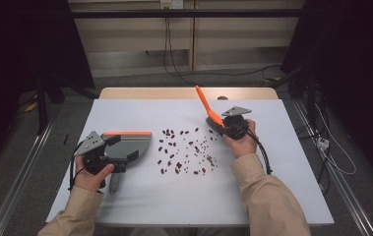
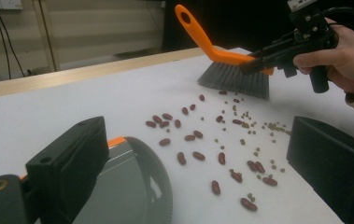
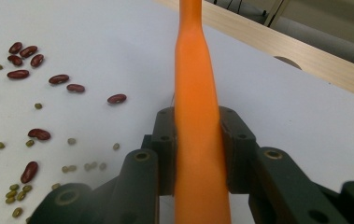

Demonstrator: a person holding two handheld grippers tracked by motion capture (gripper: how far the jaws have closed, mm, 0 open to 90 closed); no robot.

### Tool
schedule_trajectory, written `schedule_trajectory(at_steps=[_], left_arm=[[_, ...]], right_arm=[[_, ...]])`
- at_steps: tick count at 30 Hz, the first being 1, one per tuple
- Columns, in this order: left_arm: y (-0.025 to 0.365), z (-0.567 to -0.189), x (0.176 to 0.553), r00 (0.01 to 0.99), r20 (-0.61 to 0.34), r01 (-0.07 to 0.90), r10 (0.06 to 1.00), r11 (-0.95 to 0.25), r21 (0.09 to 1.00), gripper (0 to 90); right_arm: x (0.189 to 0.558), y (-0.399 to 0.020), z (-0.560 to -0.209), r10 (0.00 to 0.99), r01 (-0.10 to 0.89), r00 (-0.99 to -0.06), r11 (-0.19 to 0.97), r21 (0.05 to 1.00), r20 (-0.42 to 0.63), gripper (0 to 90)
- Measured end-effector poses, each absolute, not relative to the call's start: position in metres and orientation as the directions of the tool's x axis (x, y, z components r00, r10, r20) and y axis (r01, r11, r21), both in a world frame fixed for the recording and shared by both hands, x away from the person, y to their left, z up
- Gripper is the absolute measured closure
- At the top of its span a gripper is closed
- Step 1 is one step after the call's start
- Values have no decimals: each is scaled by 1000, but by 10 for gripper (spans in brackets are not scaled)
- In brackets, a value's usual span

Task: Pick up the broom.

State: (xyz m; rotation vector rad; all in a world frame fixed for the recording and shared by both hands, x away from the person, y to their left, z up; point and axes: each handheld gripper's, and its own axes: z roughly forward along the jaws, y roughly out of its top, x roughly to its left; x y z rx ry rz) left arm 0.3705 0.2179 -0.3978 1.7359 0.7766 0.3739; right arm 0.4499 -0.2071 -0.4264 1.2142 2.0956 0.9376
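Dustpan (image 1: 127, 146) empty in left fingers (image 1: 120, 152); brush (image 1: 207, 109) clamped in right fingers (image 1: 219, 123).

the dustpan (image 2: 132, 186) runs off the left gripper view's bottom edge, its handle hidden behind the jaws.

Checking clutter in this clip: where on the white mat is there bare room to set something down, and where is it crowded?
Bare: the near strip of the white mat between the two forearms, and the far-left stretch beyond the dustpan. Crowded: the middle, where beans lie scattered between the dustpan and the brush, which the right gripper holds at the scatter's far right edge.
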Motion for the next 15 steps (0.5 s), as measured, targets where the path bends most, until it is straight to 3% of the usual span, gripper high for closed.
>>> schedule_trajectory(at_steps=[15], left_arm=[[222,-398,369,723,-141,309,676,-134,942,54]], right_arm=[[429,-185,-423,829,485,-552,408,773,-91,713]])
